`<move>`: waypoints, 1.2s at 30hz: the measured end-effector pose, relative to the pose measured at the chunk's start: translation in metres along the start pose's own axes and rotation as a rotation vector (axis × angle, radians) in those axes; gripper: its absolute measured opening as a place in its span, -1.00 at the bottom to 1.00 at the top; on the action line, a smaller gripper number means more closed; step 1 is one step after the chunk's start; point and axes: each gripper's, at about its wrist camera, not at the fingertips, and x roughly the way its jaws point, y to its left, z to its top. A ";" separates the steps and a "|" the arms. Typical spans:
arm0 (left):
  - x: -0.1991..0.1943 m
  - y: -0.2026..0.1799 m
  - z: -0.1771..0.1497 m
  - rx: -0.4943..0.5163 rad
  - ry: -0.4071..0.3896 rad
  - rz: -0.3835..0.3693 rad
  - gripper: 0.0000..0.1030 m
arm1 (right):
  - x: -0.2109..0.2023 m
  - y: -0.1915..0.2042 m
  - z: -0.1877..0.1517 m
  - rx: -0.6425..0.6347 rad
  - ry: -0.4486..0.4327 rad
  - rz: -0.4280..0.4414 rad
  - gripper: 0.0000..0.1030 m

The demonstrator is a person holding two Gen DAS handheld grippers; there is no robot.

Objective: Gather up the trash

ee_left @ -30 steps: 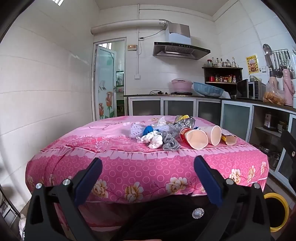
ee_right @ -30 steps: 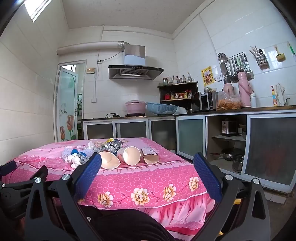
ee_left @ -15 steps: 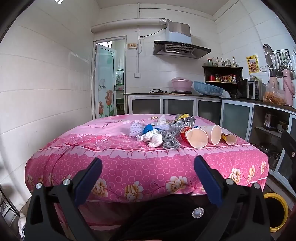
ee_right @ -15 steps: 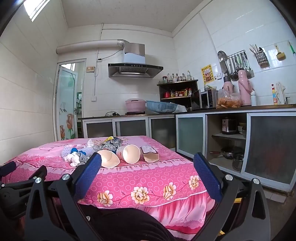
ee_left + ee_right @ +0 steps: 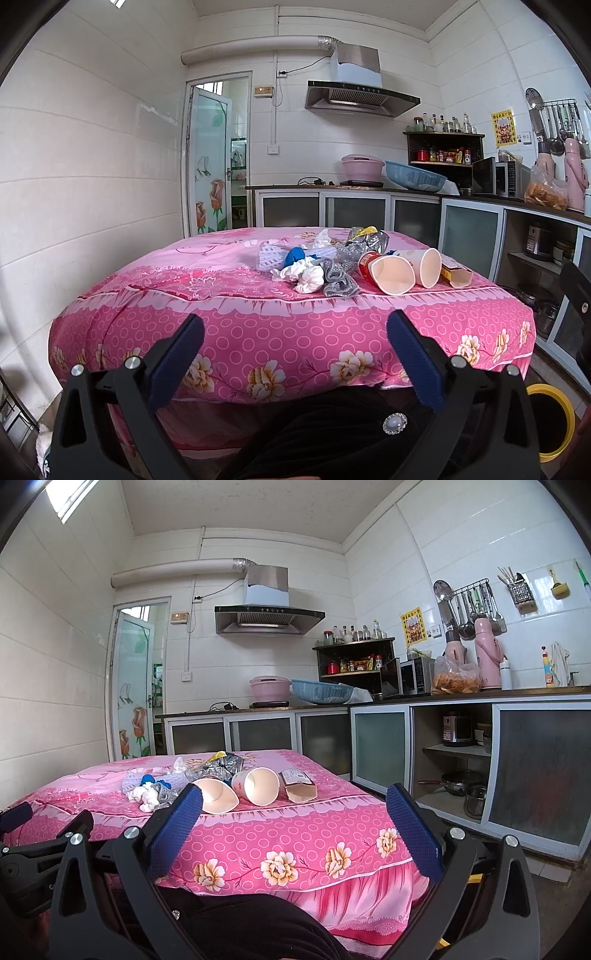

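Note:
Trash lies in a heap on the pink-covered table (image 5: 258,325): crumpled white tissue (image 5: 306,277), a grey cloth (image 5: 340,282), a blue scrap (image 5: 295,254), a foil wrapper (image 5: 369,238), two tipped paper cups (image 5: 391,275) (image 5: 424,264) and a small brown carton (image 5: 456,275). The same cups (image 5: 216,794) (image 5: 258,784) and carton (image 5: 299,784) show in the right wrist view. My left gripper (image 5: 295,343) is open and empty, held low in front of the table's near edge. My right gripper (image 5: 293,818) is open and empty, also short of the table.
A yellow-rimmed bin (image 5: 550,417) stands on the floor at the right of the table. Kitchen cabinets (image 5: 480,768) and a counter run along the back and right walls. A glass door (image 5: 214,166) is at the back left. The person's dark clothing (image 5: 332,435) fills the bottom.
Both views have tilted up very slightly, so the table sits a little lower in frame. Both grippers stay open and nothing on the table has moved.

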 end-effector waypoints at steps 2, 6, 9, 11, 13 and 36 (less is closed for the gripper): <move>-0.001 0.000 -0.001 0.000 0.000 0.000 0.85 | 0.000 0.000 0.001 0.000 0.002 0.001 0.85; 0.000 0.001 0.000 -0.001 0.001 -0.001 0.85 | 0.000 0.000 0.001 0.001 0.002 0.001 0.85; 0.000 0.001 0.000 -0.001 0.002 0.000 0.85 | 0.000 0.000 0.001 0.001 0.002 0.001 0.85; -0.001 0.001 -0.001 -0.001 0.001 0.000 0.85 | 0.000 0.000 0.001 0.001 0.002 0.001 0.85; -0.002 0.001 -0.002 0.000 0.001 0.001 0.85 | 0.000 0.000 0.001 0.002 0.002 0.000 0.85; -0.001 0.000 0.002 0.000 0.004 -0.003 0.85 | 0.004 0.001 -0.004 0.003 0.005 -0.001 0.85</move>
